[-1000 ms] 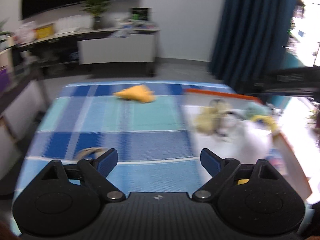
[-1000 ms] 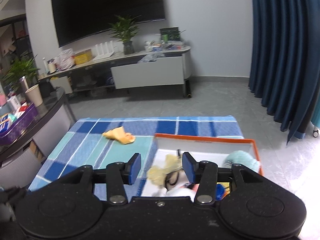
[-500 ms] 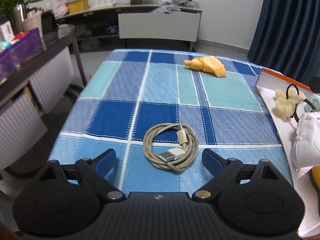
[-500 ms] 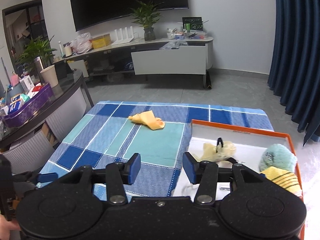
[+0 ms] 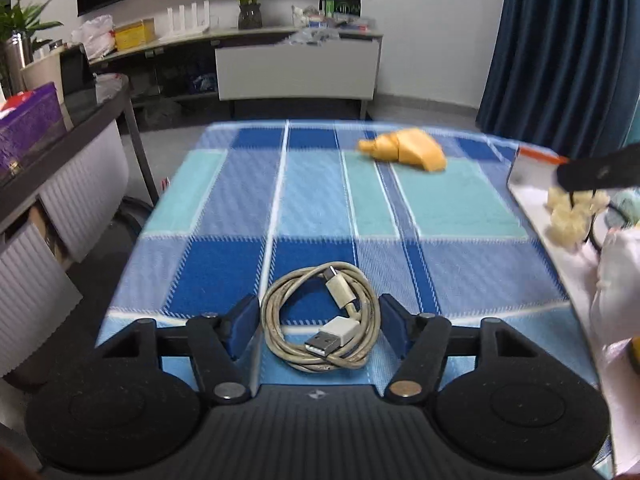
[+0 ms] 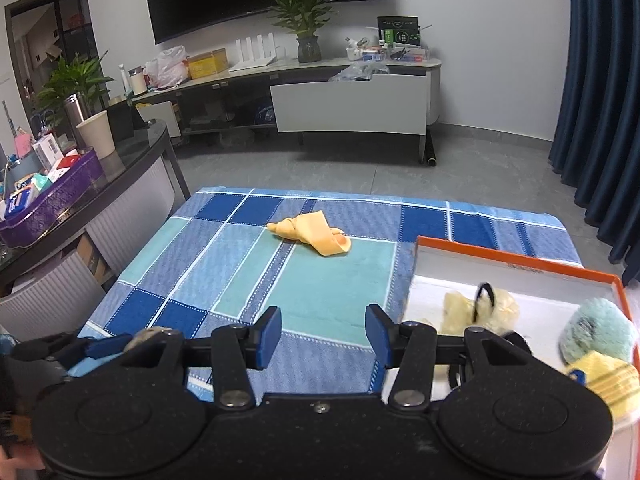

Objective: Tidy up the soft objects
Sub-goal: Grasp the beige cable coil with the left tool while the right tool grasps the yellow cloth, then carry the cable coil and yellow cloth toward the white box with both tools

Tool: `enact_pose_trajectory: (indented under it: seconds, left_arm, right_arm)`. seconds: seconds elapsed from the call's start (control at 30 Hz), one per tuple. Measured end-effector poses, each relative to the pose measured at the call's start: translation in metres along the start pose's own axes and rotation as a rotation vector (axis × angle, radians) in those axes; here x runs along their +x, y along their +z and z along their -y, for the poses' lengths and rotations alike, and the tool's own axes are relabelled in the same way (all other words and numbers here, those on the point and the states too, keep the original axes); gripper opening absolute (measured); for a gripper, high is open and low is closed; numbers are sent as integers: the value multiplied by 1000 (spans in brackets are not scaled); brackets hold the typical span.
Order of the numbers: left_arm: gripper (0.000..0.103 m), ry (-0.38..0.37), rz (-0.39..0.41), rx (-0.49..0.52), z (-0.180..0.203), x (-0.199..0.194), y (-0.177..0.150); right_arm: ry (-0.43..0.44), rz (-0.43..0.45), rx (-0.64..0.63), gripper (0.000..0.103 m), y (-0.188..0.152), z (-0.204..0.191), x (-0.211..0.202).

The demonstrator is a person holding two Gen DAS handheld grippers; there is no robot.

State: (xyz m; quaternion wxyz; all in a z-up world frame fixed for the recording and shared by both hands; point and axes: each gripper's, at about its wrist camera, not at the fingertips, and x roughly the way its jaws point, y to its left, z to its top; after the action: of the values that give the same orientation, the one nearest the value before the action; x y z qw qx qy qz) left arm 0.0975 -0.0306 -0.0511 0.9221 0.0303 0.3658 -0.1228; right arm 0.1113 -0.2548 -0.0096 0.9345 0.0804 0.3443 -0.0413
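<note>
A coiled beige USB cable lies on the blue plaid cloth near the table's front edge. My left gripper is open, its blue pads on either side of the coil, not pressing it. An orange folded cloth lies at the far side; it also shows in the right wrist view. My right gripper is open and empty above the cloth, left of the orange-rimmed white box. The box holds a cream scrunchie, a teal plush and a yellow item.
A white face mask lies in the box in the left wrist view. A dark side table with a purple basket stands left. A TV bench is beyond the table. Blue curtains hang right.
My left gripper has moved forward over the cable and its jaws have narrowed around the coil. My right gripper has drifted left and lower; its jaw gap has not changed.
</note>
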Motion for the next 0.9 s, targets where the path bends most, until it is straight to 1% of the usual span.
enact_pose_trajectory:
  seconds: [0.03, 0.07, 0.13, 0.23, 0.3, 0.33, 0.37, 0.47, 0.6, 0.7, 0.83, 0.87, 0.9]
  left_arm:
    - [66, -5, 7, -7, -2, -3, 4]
    - [66, -9, 12, -15, -5, -6, 8]
    - [66, -10, 19, -24, -11, -8, 16]
    - [66, -4, 28, -17, -18, -5, 29]
    - [66, 3, 32, -17, -24, -1, 37]
    - [66, 2, 34, -21, -26, 1, 40]
    - [66, 2, 37, -21, -28, 3, 44]
    - [66, -4, 54, -30, -32, 8, 48]
    - [66, -15, 51, -66, -40, 13, 49]
    - [66, -38, 51, -94, -44, 13, 52]
    - [66, -34, 61, -85, -41, 15, 55]
    - [66, -33, 58, -86, -41, 16, 55]
    - [66, -33, 55, -87, -41, 17, 54]
  right_arm:
    - [-1, -2, -5, 65, 2, -2, 5]
    - [-5, -3, -13, 67, 4, -4, 11]
    - [0, 1, -30, 67, 10, -8, 23]
    - [22, -12, -22, 71, 22, -11, 46]
    - [21, -15, -33, 74, 30, -16, 63]
    - [19, -19, -33, 78, 34, -18, 72]
    - [20, -22, -29, 80, 38, -19, 81]
    - [0, -34, -44, 80, 47, -25, 110]
    - [-48, -51, -79, 80, 56, -25, 148]
    - [-28, -76, -63, 81, 62, -21, 171]
    - [-66, -83, -106, 81, 62, -27, 192]
    - [-66, -69, -108, 77, 61, -28, 193]
    - [-62, -60, -106, 68, 61, -27, 192]
